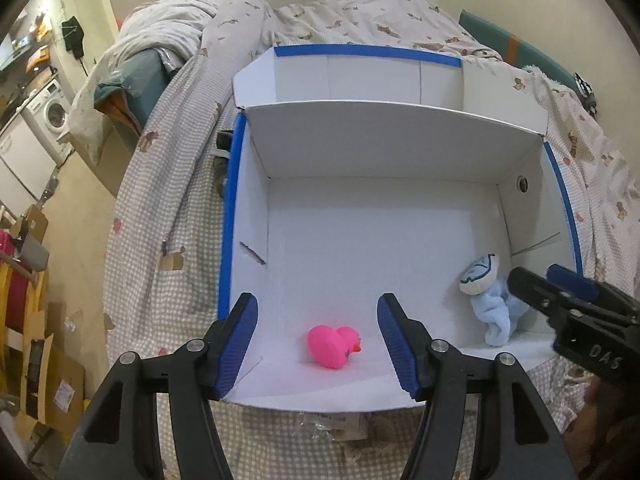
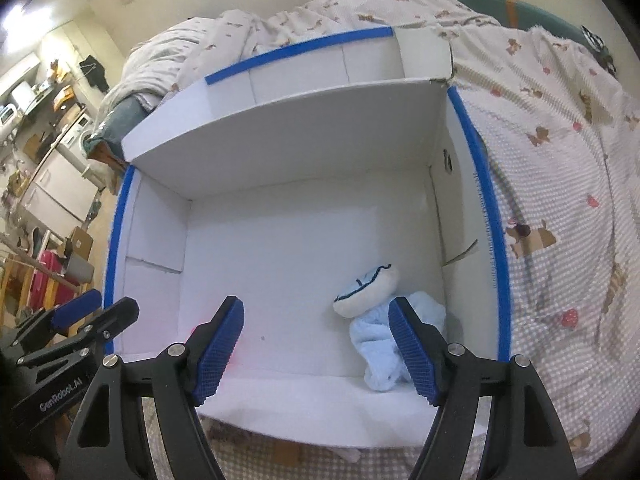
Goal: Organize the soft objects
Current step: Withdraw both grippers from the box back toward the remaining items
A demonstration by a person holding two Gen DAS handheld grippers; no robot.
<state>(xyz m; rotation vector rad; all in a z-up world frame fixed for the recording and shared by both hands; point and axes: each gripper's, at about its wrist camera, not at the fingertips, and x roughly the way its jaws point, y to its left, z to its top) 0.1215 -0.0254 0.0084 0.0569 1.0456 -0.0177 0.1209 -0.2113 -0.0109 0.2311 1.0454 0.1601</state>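
Observation:
A white cardboard box (image 1: 360, 152) with blue-taped rims lies open on the bed. A pink rubber duck (image 1: 332, 346) lies on the box floor near the front. My left gripper (image 1: 318, 338) is open above the front edge, its blue pads on either side of the duck and apart from it. A light blue plush toy with a white head (image 1: 490, 298) lies in the front right corner; it also shows in the right wrist view (image 2: 376, 320). My right gripper (image 2: 316, 348) is open and empty, its right pad (image 2: 412, 348) in front of the plush. The box (image 2: 280, 128) fills that view.
The box rests on a checked bedspread (image 1: 168, 208) with bear prints. A rumpled duvet (image 1: 168, 28) and a teal pillow (image 1: 516, 48) lie behind it. To the left is floor with cardboard boxes (image 1: 48, 392), a washing machine (image 1: 52, 114) and a pink case (image 2: 46, 280).

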